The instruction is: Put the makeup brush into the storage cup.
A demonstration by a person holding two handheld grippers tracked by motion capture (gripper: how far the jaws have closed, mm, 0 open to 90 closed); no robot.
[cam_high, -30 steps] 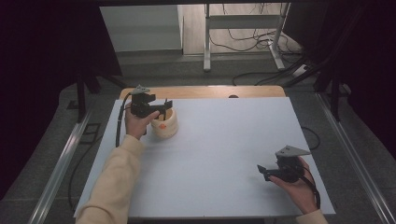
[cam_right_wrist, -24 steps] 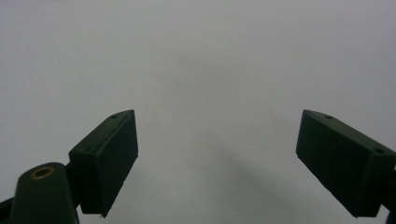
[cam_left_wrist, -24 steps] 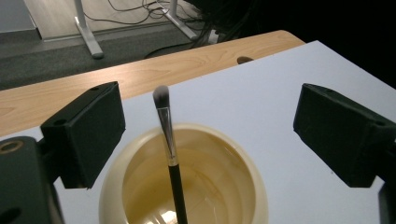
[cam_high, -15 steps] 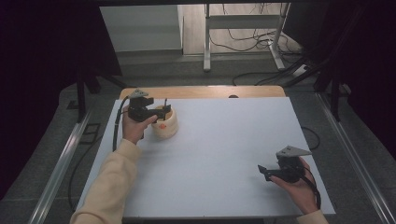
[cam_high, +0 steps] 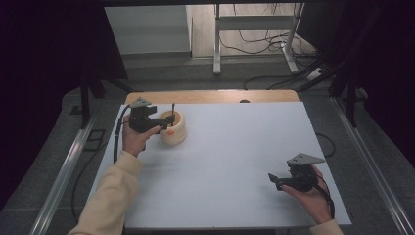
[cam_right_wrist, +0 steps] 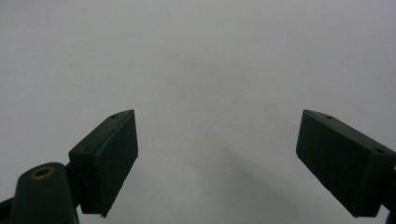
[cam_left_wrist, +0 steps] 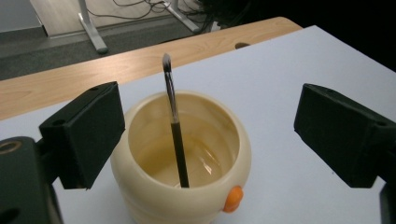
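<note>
Left gripper [cam_left_wrist: 210, 135]: jaws wide apart, straddling the cream pot [cam_left_wrist: 180, 163] near the table's [cam_high: 235, 147] far-left corner.
Brush [cam_left_wrist: 175, 126]: leaning inside the pot.
Right gripper [cam_right_wrist: 217, 158]: gaping, holding nothing, near-right corner.

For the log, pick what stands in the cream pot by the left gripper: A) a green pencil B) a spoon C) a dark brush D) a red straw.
C: in the left gripper view a dark brush leans upright inside the cream pot, between the open jaws of the left gripper.
</note>
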